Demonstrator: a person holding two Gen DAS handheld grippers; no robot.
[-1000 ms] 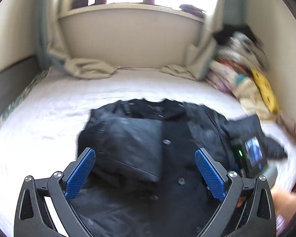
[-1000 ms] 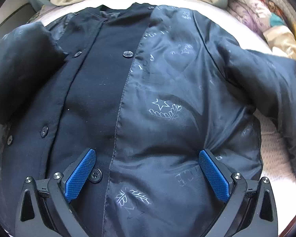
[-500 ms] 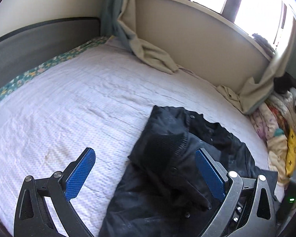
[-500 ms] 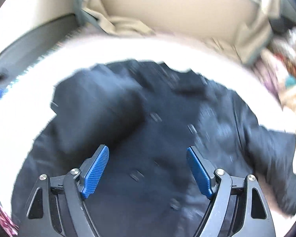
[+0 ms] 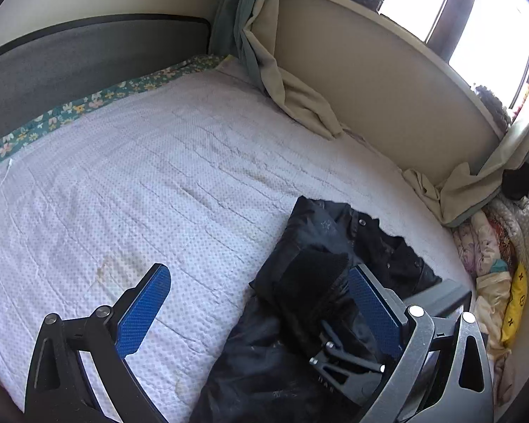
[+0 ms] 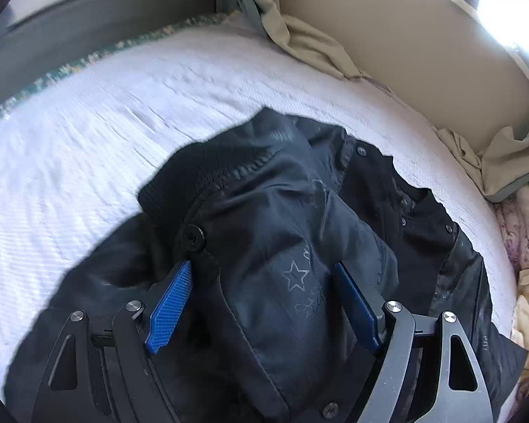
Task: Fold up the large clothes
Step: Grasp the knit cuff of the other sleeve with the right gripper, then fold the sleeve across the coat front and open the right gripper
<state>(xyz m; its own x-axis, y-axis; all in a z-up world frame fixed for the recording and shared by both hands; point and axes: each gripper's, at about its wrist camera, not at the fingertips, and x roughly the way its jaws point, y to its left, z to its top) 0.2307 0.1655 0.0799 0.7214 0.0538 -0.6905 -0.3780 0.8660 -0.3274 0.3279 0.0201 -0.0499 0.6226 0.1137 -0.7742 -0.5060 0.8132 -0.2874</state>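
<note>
A dark navy buttoned jacket (image 6: 299, 232) lies on the white bed cover (image 6: 105, 112). Its left sleeve, with a ribbed black cuff (image 6: 208, 172), is folded over the chest. My right gripper (image 6: 264, 303) is open, low over the folded sleeve, its blue pads either side of a printed star. In the left wrist view the jacket (image 5: 335, 282) lies at lower right. My left gripper (image 5: 261, 310) is open, its left pad over bare cover, its right pad beside the ribbed cuff (image 5: 310, 282). The right gripper's metal frame shows just below that cuff.
A grey headboard (image 5: 88, 56) with a floral sheet edge bounds the bed's left side. Beige curtains (image 5: 299, 95) drape onto the far edge under a window sill holding jars. A pile of colourful clothes (image 5: 497, 246) lies at the right.
Both grippers have swung left. The right one came down over the folded left sleeve and narrowed its jaws somewhat. The left one now looks across the bare cover towards the headboard.
</note>
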